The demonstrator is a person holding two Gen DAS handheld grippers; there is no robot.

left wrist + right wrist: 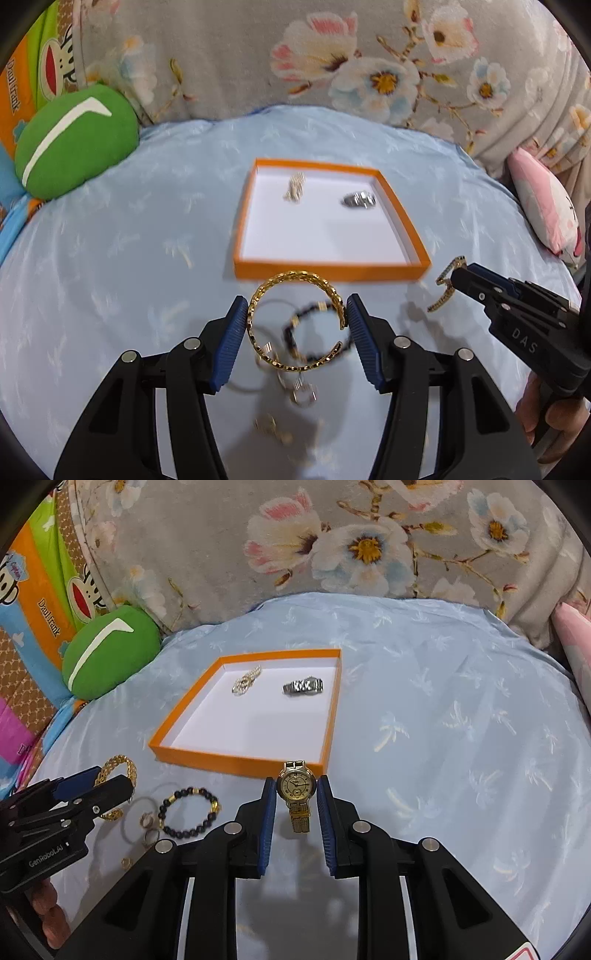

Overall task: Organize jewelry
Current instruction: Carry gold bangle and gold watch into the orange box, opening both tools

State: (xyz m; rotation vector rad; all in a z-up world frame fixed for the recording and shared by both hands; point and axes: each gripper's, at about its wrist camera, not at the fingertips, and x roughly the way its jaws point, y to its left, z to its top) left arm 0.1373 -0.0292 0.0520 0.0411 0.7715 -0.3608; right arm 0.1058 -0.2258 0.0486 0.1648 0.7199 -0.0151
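Both grippers are loaded. Left gripper (297,317) has its pads clamped on a gold bangle (295,321), held up above the blue sheet (129,240). Right gripper (297,797) is pinched on a gold watch (296,782), face toward the camera, strap hanging down.

The orange tray (236,760) sits at 12 o'clock from both grippers. Inside it are a pearl piece (246,679) at the back left and a silver watch (303,685) at the back right, well apart.

At 9 o'clock of the right gripper, a black bead bracelet (190,812) and a few small rings (147,823) lie on the sheet. A green cushion (110,650) sits at 10 o'clock of the tray.
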